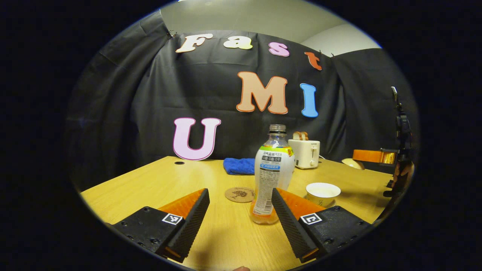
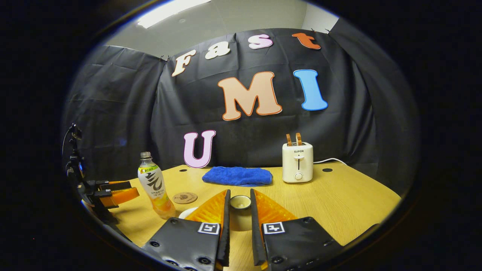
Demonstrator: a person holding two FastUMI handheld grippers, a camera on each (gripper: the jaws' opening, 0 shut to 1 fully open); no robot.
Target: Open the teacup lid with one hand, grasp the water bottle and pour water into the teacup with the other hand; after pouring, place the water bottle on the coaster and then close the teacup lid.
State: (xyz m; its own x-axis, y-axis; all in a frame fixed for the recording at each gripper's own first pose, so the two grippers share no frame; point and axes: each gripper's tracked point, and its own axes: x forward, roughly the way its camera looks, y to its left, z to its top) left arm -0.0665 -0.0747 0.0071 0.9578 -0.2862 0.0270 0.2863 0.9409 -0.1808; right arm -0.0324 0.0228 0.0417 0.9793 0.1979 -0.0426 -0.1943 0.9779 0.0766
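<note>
Left hand-held gripper [image 1: 240, 203]: wide open, holding nothing; its two fingers slope down toward the counter [image 1: 150, 184].
Water bottle [image 1: 272, 174]: stands upright on the counter just ahead of the left hand-held gripper, between the fingers and close to the right-hand one; whether it touches that finger cannot be told. Its cap is off, and a little orange liquid sits at the bottom.
Coaster [image 1: 240, 194]: flat on the counter, just beyond the left hand-held gripper's fingertips, left of the bottle.
Teacup [image 1: 323, 192]: open, on its saucer, ahead and right of the left hand-held gripper's right finger, near the bottle.
Right hand-held gripper [image 2: 240, 203]: nearly closed, its fingers pinched on a small round lid knob [image 2: 240, 202] between the tips.
Teacup lid [image 2: 240, 223]: held between the right hand-held gripper's fingers, mostly hidden by them.
Blue cloth [image 2: 237, 175]: lies well ahead of the right hand-held gripper, toward the counter's far edge.
Toaster [image 2: 297, 162]: stands ahead and right of the right hand-held gripper, beside the cloth, with two slices in it.
</note>
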